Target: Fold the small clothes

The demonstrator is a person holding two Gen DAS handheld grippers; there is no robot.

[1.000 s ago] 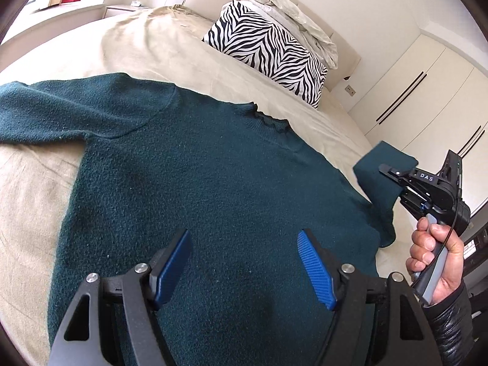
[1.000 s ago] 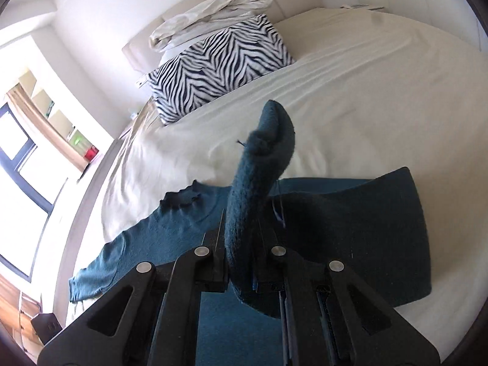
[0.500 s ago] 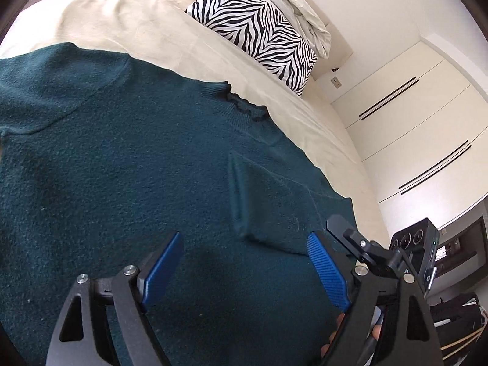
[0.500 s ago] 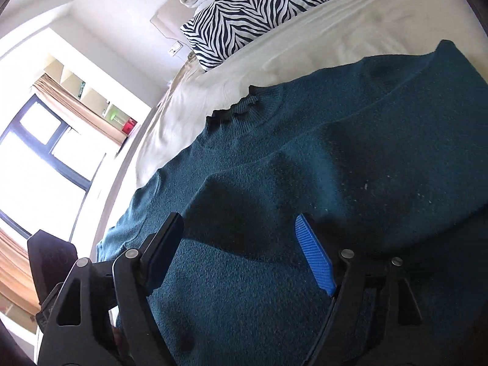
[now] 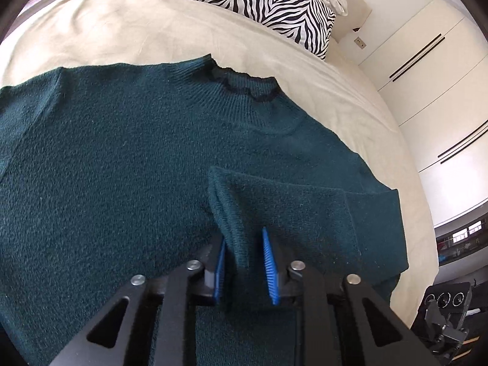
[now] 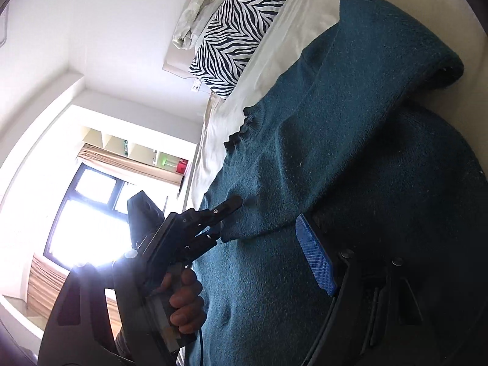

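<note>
Dark green knit, the sweater (image 5: pixel 128 164) lies flat on the beige bed (image 5: pixel 128 33), with its neck toward the zebra pillow (image 5: pixel 259 3) and one sleeve (image 5: pixel 292 213) folded over the body. The left gripper (image 5: pixel 244 270) has its blue fingers (image 5: pixel 270 270) almost closed on the sleeve cuff. The right gripper (image 6: pixel 195 274) is wide open above the sweater and holds nothing.

The left gripper (image 5: pixel 245 267) is built from black angular plates with triangular cut-outs, fastened by silver round-head screws. Blue ribbed pads (image 5: pixel 269 267) are fitted to the finger tips. The same blue pad (image 6: pixel 315 259) is fitted to the right gripper. A bare-skinned hand (image 6: pixel 184 302) is seen.
</note>
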